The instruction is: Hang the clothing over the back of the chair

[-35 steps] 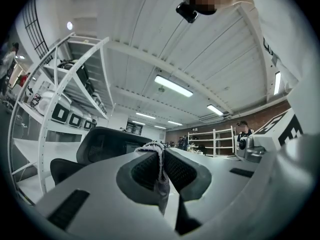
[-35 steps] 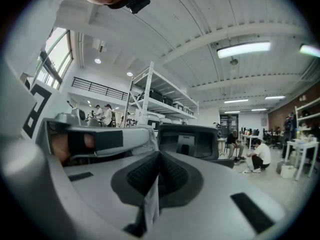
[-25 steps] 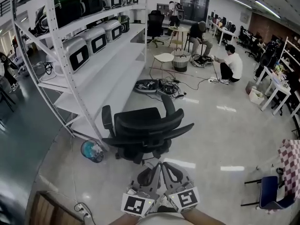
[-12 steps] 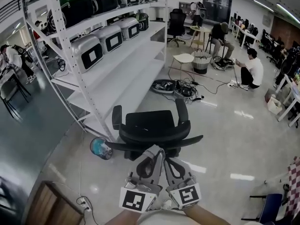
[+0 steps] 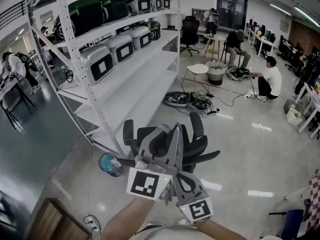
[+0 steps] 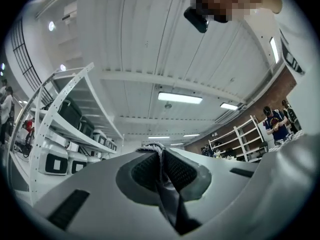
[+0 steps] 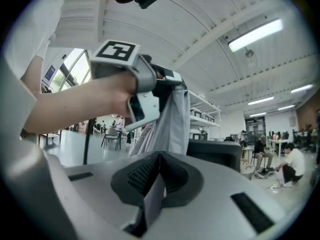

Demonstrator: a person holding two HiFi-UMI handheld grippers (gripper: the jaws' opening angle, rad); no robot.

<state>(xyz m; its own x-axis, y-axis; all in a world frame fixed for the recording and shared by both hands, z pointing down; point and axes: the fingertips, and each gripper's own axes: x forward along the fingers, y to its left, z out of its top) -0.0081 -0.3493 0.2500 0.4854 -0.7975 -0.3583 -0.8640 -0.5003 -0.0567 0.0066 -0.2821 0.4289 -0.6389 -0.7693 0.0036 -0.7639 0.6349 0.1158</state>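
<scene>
Both grippers are clamped on the clothing (image 7: 172, 116), a thin grey fabric. The left gripper (image 5: 174, 129) has its jaws pressed together with a fold of the cloth pinched between the tips; it sits higher and points upward. The right gripper (image 7: 159, 157) is lower and just beside it, its jaws also closed on an edge of the same fabric. In the right gripper view the cloth hangs down from the left gripper toward the right one's jaws, so it is held in the air between the two, not on the chair (image 5: 200, 146).

The black chair stands on the floor right behind the grippers, its armrests showing on either side of them. A round blue object (image 5: 109, 164) lies on the floor left of the chair, at the foot of a white rack (image 5: 142, 69) that carries grey cases (image 5: 98, 63). Farther off lie cables (image 5: 187, 100), then a white stool (image 5: 196, 69) and a basket (image 5: 217, 73), with a person (image 5: 272, 79) crouching to the right.
</scene>
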